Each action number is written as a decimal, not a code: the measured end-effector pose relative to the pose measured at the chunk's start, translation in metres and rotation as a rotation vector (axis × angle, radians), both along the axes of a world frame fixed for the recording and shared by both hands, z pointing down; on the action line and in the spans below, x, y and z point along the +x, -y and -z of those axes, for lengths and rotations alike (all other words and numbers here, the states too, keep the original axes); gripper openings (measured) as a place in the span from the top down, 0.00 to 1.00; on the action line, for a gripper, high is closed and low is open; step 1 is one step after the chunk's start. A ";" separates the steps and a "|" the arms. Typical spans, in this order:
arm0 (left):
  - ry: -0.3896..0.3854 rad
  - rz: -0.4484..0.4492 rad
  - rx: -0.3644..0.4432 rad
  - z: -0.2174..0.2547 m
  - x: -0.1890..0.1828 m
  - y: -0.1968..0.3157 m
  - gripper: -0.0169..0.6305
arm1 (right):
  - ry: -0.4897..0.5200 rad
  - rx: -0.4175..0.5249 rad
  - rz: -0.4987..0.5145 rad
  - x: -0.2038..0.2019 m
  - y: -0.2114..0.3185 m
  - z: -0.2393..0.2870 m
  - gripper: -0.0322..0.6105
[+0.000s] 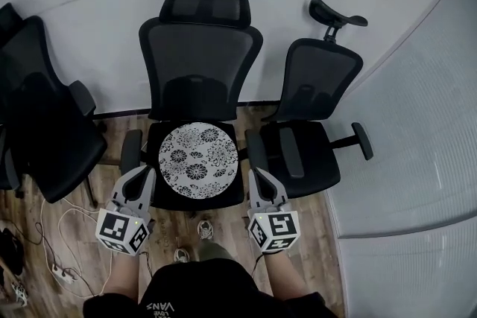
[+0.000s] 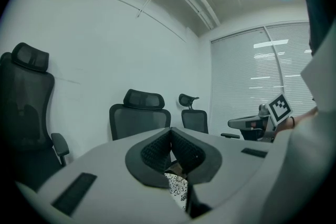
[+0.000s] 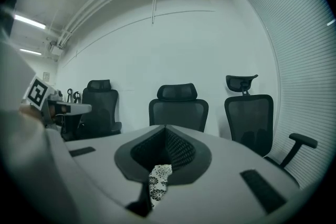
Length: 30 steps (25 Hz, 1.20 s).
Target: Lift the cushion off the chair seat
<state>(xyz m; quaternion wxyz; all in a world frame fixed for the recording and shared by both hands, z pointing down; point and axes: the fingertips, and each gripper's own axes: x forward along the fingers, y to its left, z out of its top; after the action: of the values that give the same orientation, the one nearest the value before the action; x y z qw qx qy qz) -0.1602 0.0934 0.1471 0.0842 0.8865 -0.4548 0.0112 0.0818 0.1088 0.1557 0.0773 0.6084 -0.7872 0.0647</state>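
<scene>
The round patterned cushion [image 1: 198,160] lies flat at the centre of the seat [image 1: 226,199] of the middle chair [image 1: 200,63]; the left tongs [image 1: 144,173] and the right tongs [image 1: 260,175] sit beside the seat's front corners. Both tongs are closed together, empty.

"VANS" upside down on black shirt [image 1: 200,288]

Another chair [image 1: 309,86] stands right; perhaps cables [image 1: 58,273] left.
</scene>
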 end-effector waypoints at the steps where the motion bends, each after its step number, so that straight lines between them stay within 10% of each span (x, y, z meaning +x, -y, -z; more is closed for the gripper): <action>1: 0.003 0.005 0.002 0.000 0.004 0.007 0.96 | 0.000 -0.002 0.008 0.003 0.008 -0.001 0.92; 30: 0.037 0.052 -0.051 -0.014 0.026 0.108 0.96 | 0.024 -0.050 0.034 0.032 0.120 -0.021 0.92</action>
<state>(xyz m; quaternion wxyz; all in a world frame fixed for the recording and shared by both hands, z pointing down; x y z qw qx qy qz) -0.1344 -0.0150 0.1608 0.0985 0.8717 -0.4786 0.0371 0.1139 -0.0111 0.1768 0.0841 0.5921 -0.7964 0.0903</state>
